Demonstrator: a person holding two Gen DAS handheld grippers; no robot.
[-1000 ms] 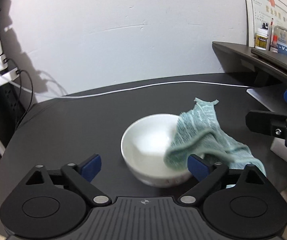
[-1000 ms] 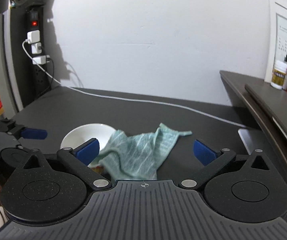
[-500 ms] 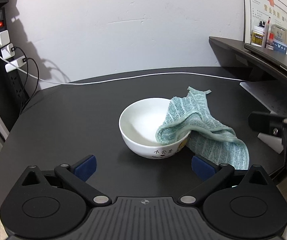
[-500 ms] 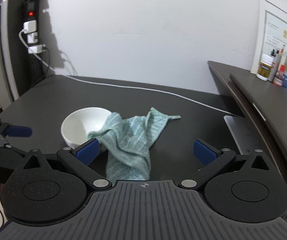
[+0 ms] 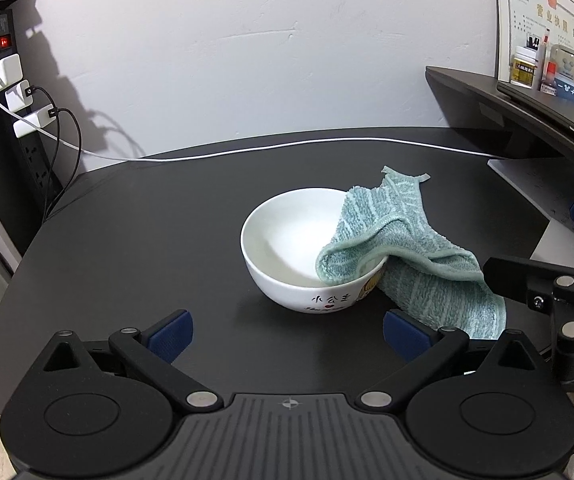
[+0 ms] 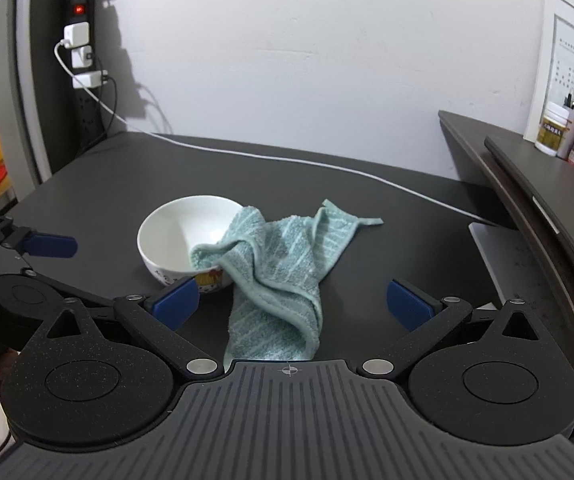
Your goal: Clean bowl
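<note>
- Left wrist view: left gripper point(image 5: 287, 330) fingers spread wide, nothing between them, hovering over the near edge of the dark counter point(image 5: 135, 248).
- White bowl point(image 5: 287, 256) upright at mid-counter, ahead of the fingers and apart from them; printed characters on its near wall.
- Teal cloth point(image 5: 415, 256) draped over the bowl's right rim, one fold hanging inside, the rest trailing onto the counter to the right.
- Right gripper point(image 5: 559, 256) at the right edge, only partly in frame.
- White cable point(image 5: 287, 148) along the counter's back edge.
- Right wrist view: right gripper point(image 6: 293, 304) fingers spread wide, empty; the cloth's point(image 6: 283, 276) near end lies between them.
- Bowl point(image 6: 175, 232) ahead-left, its near wall behind the left blue fingertip; contact uncertain.
- Left gripper point(image 6: 47, 246) at far left.
</note>
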